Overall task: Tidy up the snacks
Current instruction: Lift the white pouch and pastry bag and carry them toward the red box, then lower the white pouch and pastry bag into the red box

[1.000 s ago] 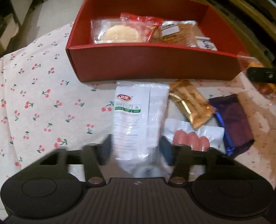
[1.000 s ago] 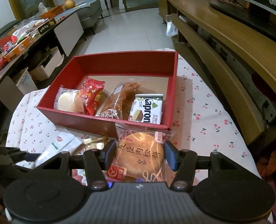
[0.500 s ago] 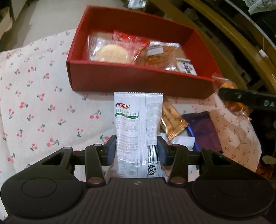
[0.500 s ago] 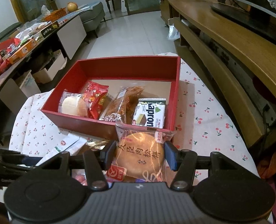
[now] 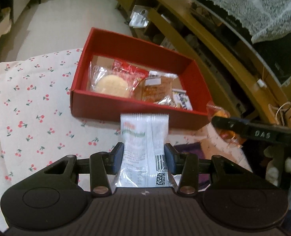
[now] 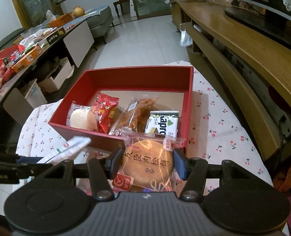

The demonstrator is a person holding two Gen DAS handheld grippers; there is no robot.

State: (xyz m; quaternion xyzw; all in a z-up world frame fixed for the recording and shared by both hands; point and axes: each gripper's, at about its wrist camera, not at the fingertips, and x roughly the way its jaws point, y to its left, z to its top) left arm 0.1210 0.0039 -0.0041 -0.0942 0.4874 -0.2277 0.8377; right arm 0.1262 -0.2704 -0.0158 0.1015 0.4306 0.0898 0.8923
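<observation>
Left wrist view
Left claw: closed tight on a white packet, both pads pressing its sides; the packet stands upright between them, lifted clear of the cloth.
Red box: landmark; sits on the counter, which is covered by a cherry-print cloth. The white packet's top edge lines up against the box's near wall.
Inside the box: a round pale cake in a clear wrapper at the left end, a red packet partly over it, an orange-brown pastry in a clear wrapper to the right, then a small white-and-green wafer pack at the right end.
Near the box, outside: a purple wrapper on the cloth, close to the near right corner, partly hidden by the claw.
Right claw, side view: a dark bar just past the box's near right corner, with an orange-toned wrapper in it.

Right wrist view
Right claw: part way closed around a round meat-floss cake in a clear wrapper; both pads touch the wrapper's sides, and the cake is held up in front of the box's near wall.
Red box: open top, the same four snacks lie along its near side; the far half of the floor is bare.
White packet: blurred, to the left of the cake, in front of the box's near wall, held by the left claw, whose dark arm enters from the left edge.
</observation>
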